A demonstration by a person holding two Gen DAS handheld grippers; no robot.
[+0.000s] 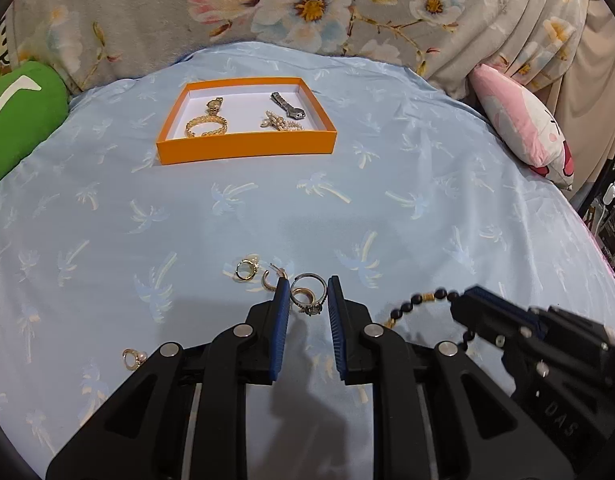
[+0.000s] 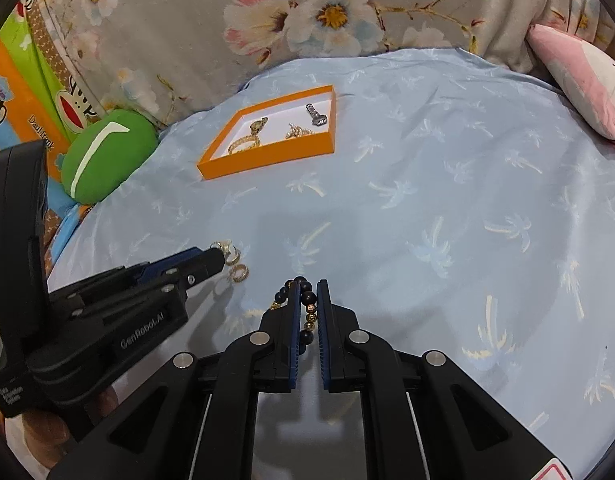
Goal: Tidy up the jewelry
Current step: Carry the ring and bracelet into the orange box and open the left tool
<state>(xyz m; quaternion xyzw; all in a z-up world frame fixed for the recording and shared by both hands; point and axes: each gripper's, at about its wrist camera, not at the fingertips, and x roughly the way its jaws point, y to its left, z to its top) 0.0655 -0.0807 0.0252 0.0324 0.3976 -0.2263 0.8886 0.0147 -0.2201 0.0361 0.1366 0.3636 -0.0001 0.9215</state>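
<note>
An orange tray (image 1: 243,148) sits far on the blue sheet; it also shows in the right wrist view (image 2: 267,162). It holds a gold bracelet (image 1: 206,125), a pearl clip (image 1: 281,121) and a silver piece (image 1: 287,106). My left gripper (image 1: 307,290) is open, its fingers either side of a small pile of rings (image 1: 307,294). More rings lie near: (image 1: 245,270), (image 1: 132,358). My right gripper (image 2: 308,292) is shut on a black and gold bead bracelet (image 2: 309,308). The bracelet shows in the left view (image 1: 421,299).
A green cushion (image 1: 19,116) lies at the left and a pink plush pillow (image 1: 523,124) at the right. A floral blanket (image 1: 307,4) runs along the back. The left gripper body (image 2: 107,312) sits close to the right gripper.
</note>
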